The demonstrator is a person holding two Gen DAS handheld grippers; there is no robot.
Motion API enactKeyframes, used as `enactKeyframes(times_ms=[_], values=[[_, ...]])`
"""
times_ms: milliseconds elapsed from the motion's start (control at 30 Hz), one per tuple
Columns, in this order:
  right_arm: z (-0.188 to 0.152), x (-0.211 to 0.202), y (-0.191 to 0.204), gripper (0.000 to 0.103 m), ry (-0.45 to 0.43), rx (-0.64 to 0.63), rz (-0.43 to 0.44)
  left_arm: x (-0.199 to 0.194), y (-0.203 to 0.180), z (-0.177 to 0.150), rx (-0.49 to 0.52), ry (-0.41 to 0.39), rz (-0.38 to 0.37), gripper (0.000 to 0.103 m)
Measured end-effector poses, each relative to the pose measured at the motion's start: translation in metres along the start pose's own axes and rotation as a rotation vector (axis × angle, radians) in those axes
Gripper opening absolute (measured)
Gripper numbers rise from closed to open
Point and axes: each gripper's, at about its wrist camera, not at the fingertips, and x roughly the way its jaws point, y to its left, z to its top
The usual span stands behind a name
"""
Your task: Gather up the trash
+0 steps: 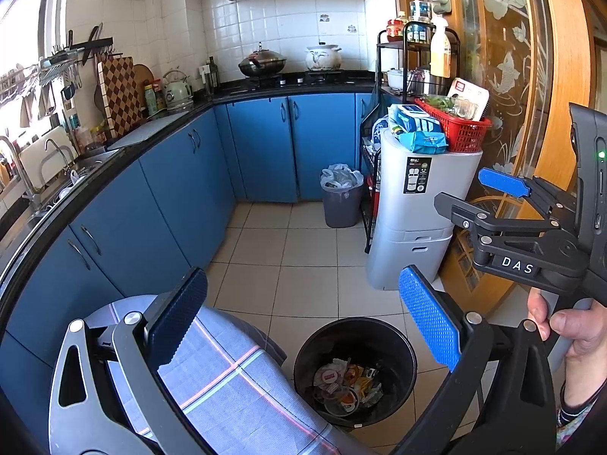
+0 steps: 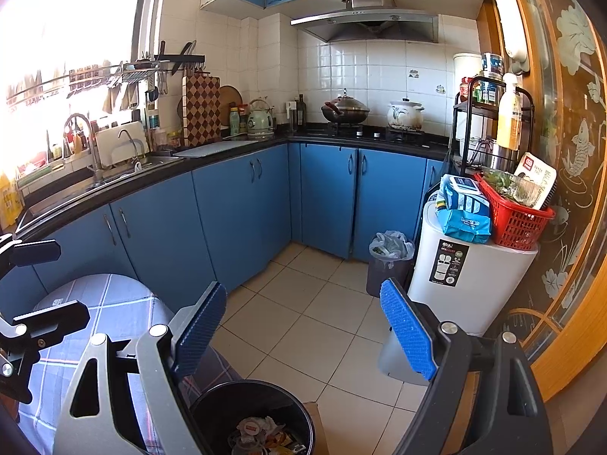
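A black round bin (image 1: 402,356) stands on the tiled floor below me, with wrappers and lidded cups of trash (image 1: 347,379) inside. It also shows in the right wrist view (image 2: 212,405), with the trash (image 2: 261,436) at the bottom edge. My left gripper (image 1: 303,326) is open and empty above the bin. My right gripper (image 2: 303,333) is open and empty; it also shows in the left wrist view (image 1: 466,193), at the right. The left gripper also shows in the right wrist view (image 2: 43,284), at the far left.
A table with a blue plaid cloth (image 1: 227,375) stands left of the bin. A grey bin with a plastic liner (image 1: 341,197) stands by the blue cabinets (image 1: 182,189). A white tall container (image 1: 417,220) carries a red basket (image 1: 459,129). A wooden-framed glass door (image 1: 531,76) is at the right.
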Motion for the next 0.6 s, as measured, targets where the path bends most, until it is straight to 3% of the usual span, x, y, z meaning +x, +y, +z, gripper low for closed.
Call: enactKeyframes(times_ms=[600], values=[[-0.0006,-0.0001,-0.0045,0.081,0.003,0.009,-0.001,0.0025,-0.0010,0.0032,-0.028,0.008,-0.033,0.100]])
